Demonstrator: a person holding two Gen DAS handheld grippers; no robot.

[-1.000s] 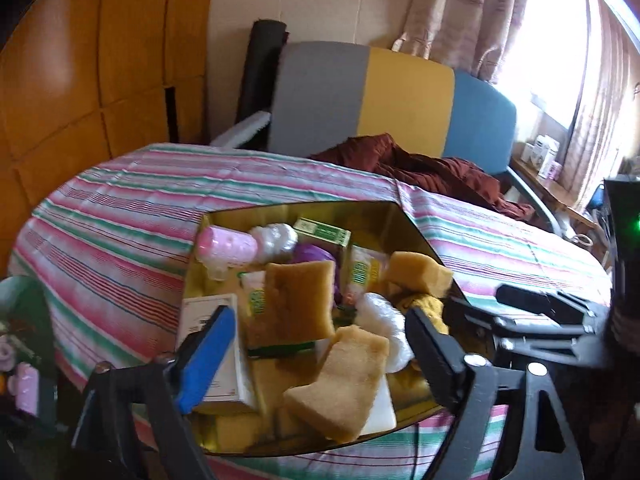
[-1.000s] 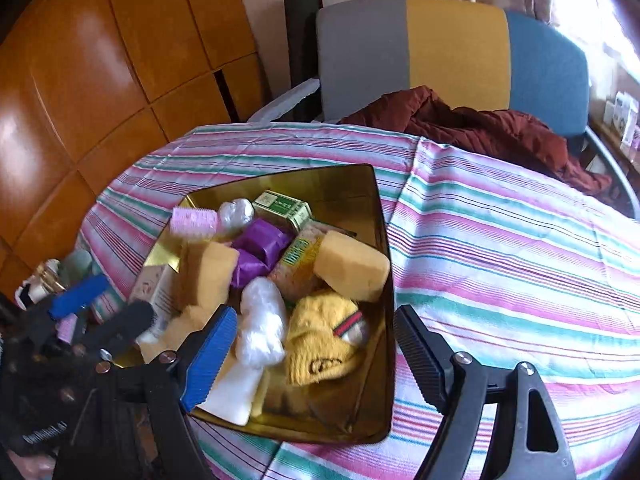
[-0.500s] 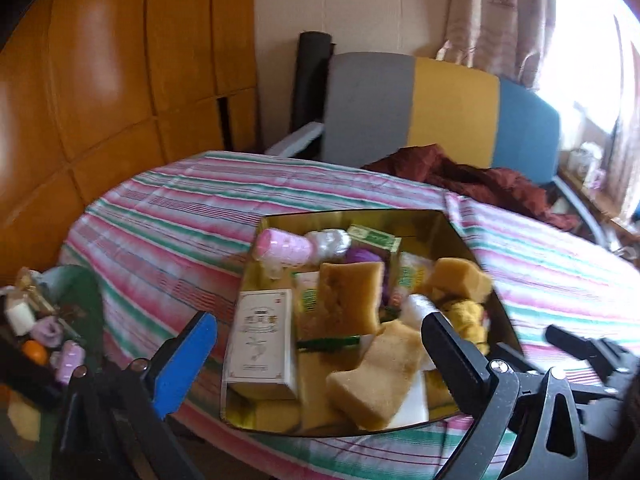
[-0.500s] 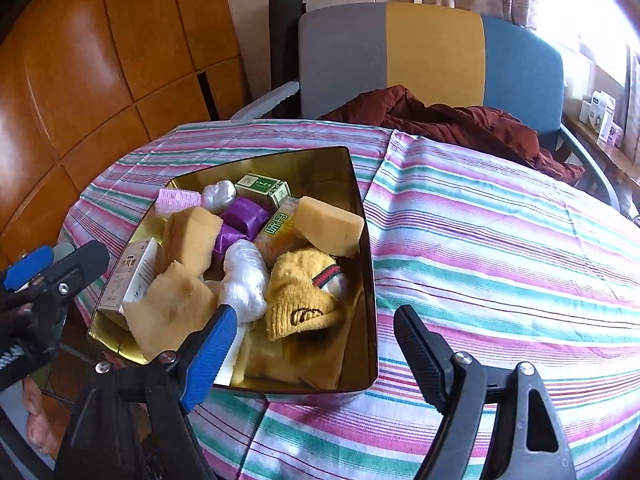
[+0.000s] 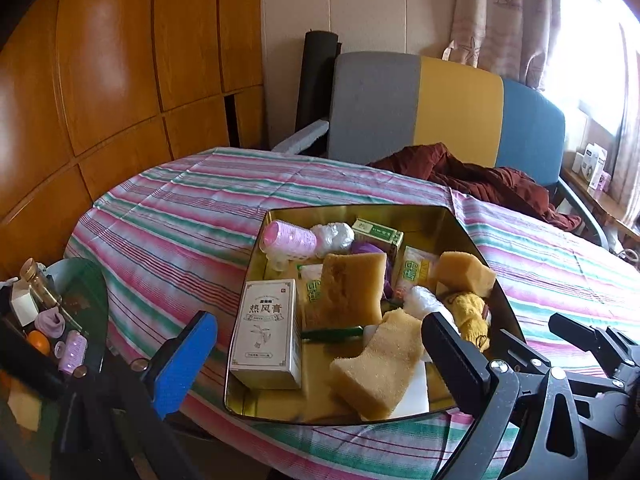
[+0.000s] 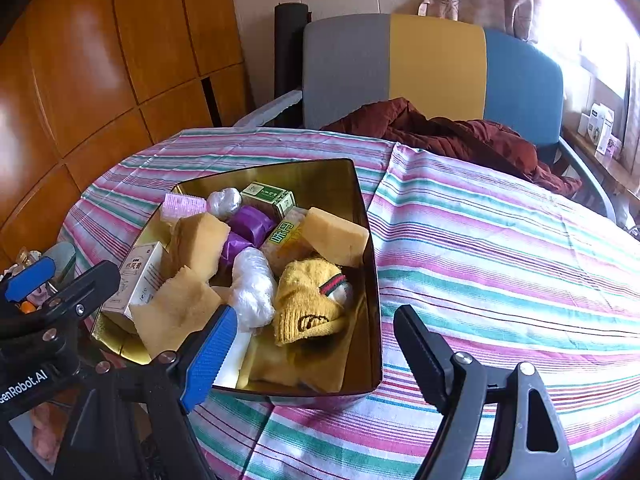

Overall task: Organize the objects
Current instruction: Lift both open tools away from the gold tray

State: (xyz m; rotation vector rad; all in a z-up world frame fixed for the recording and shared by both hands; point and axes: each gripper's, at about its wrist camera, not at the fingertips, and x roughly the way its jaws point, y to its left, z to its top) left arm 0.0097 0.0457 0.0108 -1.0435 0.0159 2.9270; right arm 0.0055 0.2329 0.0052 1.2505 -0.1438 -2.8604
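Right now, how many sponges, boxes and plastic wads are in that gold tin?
Sponges: 3
Boxes: 2
Plastic wads: 2
Total: 7

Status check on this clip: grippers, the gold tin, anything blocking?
Left gripper open, empty. Right gripper open, empty, at gold tin near edge. Tin crammed: sponges, white box, yellow sock. Nothing blocking.
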